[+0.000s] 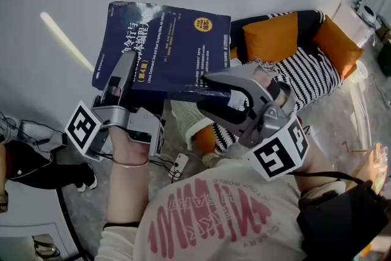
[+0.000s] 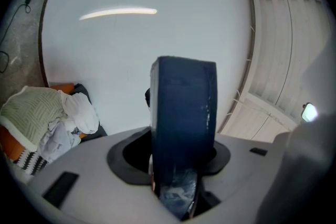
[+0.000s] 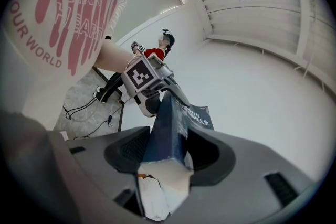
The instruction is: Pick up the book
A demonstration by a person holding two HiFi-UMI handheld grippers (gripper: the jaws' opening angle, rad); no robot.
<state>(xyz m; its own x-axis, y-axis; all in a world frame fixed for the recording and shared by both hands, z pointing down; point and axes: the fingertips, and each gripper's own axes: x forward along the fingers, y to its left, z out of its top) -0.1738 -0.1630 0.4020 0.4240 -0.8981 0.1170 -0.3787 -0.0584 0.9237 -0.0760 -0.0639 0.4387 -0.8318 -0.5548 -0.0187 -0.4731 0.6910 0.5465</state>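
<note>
A thick dark blue book (image 1: 165, 49) with a yellow round sticker is held up in the air in front of a white wall. My left gripper (image 1: 127, 67) is shut on its lower left part, one finger lying across the cover. My right gripper (image 1: 206, 91) is shut on its lower right corner. In the left gripper view the book (image 2: 184, 123) stands edge-on between the jaws of the left gripper (image 2: 181, 165). In the right gripper view the book's corner and white page edges (image 3: 165, 136) fill the gap of the right gripper (image 3: 165, 160), and the left gripper's marker cube (image 3: 140, 75) shows behind.
A sofa with orange cushions (image 1: 272, 36) and a black-and-white striped blanket (image 1: 311, 79) lies below to the right. A power strip (image 1: 179, 164) and cables lie on the grey floor. A pile of clothes (image 2: 50, 113) and louvered white panels (image 2: 281, 76) show in the left gripper view.
</note>
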